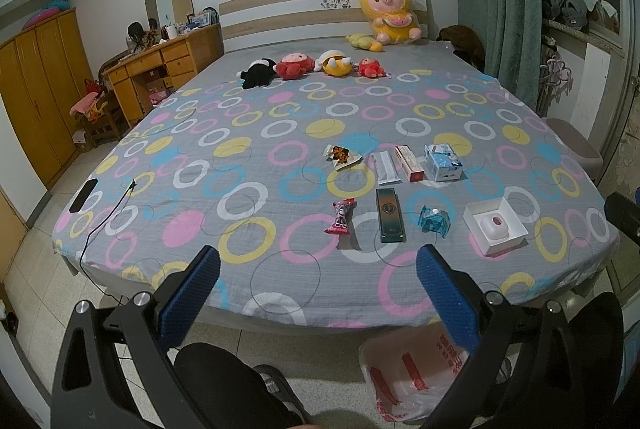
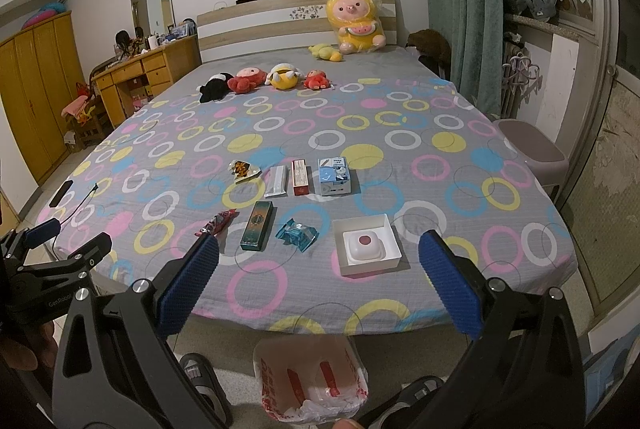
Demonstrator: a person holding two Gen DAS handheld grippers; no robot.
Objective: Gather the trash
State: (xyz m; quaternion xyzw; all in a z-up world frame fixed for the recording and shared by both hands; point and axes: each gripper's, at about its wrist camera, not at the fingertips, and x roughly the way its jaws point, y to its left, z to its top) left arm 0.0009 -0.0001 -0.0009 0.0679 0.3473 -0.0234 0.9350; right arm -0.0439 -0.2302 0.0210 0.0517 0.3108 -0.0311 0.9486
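Several pieces of trash lie in two rows on the bed. Near row: a pink candy wrapper, a dark green box, a teal foil wrapper, and an open white box. Far row: an orange snack wrapper, a white packet, a red box, and a blue-white carton. My left gripper and right gripper are open and empty, held short of the bed's near edge. A plastic bag stands open on the floor below.
Several plush toys lie mid-bed, and a big yellow one leans on the headboard. A black phone and cable lie at the bed's left corner. A stool stands to the right, a desk and wardrobe to the left.
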